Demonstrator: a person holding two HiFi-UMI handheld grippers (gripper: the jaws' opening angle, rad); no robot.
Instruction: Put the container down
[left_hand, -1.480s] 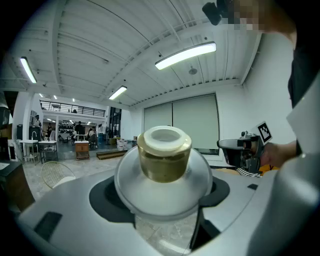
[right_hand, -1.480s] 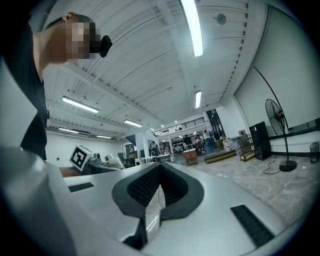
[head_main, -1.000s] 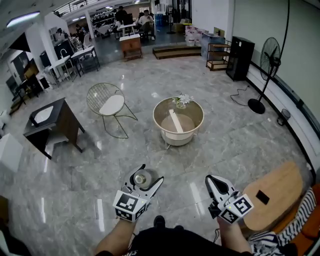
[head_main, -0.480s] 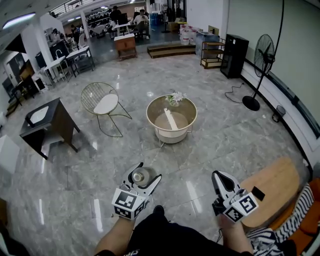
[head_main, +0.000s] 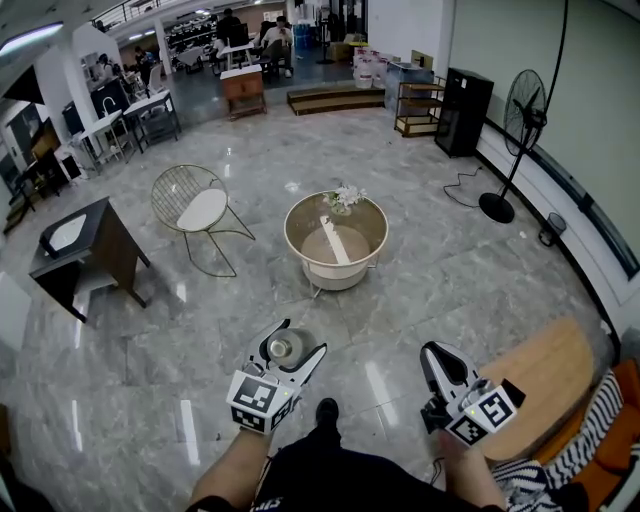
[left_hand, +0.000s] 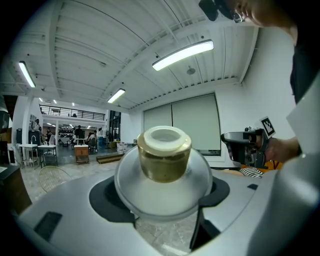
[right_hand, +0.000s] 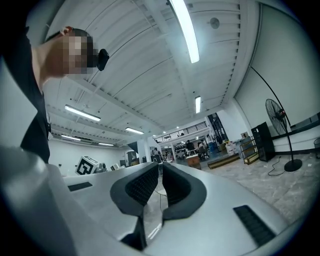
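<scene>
Just one container (left_hand: 164, 155) in left gripper (head_main: 296, 345)

glossy grey marble floor (head_main: 430, 230), round glass table (head_main: 335, 235), wire chair (head_main: 188, 205), standing fan (head_main: 515, 140)

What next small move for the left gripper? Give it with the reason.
Probably carry the container forward toward the round table: the left gripper is shut on it above the floor, with no raised surface beneath it yet.
</scene>
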